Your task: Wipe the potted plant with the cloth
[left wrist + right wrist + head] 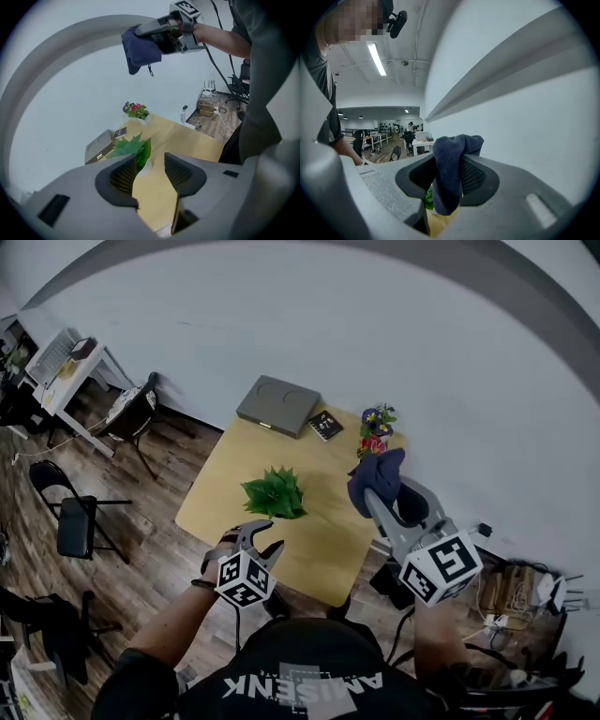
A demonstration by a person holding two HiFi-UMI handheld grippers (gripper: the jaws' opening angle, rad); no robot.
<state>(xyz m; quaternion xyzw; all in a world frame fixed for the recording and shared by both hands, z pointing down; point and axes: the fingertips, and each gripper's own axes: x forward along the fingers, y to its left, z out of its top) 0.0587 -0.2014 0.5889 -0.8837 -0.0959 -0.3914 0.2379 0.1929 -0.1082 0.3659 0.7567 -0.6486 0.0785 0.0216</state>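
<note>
A pale wooden table stands against a white wall. The potted plant, a low tuft of pointed green leaves, sits on the table's left half, closer to the near edge than to the far one, and its pot is mostly hidden under the foliage. The left gripper is over the near edge just in front of the plant, tilted downward. Its jaws stand wide apart with nothing clamped between them. In the left gripper view the leaves show through the gap and behind the left jaw, beyond the tips and not touched by the pads. The right gripper is held up over the table's right side with its jaws closed on the cloth. The cloth is a dark blue bundle that bulges out above the pads and hangs down below them, as the right gripper view shows plainly. It is well apart from the plant, off to the plant's right and higher. Along the far edge lies a flat grey case, with a small black booklet just beside it. A little bunch of red, yellow and purple flowers stands at the far right corner. Dark chairs and a white desk stand on the wooden floor to the left of the table.
</note>
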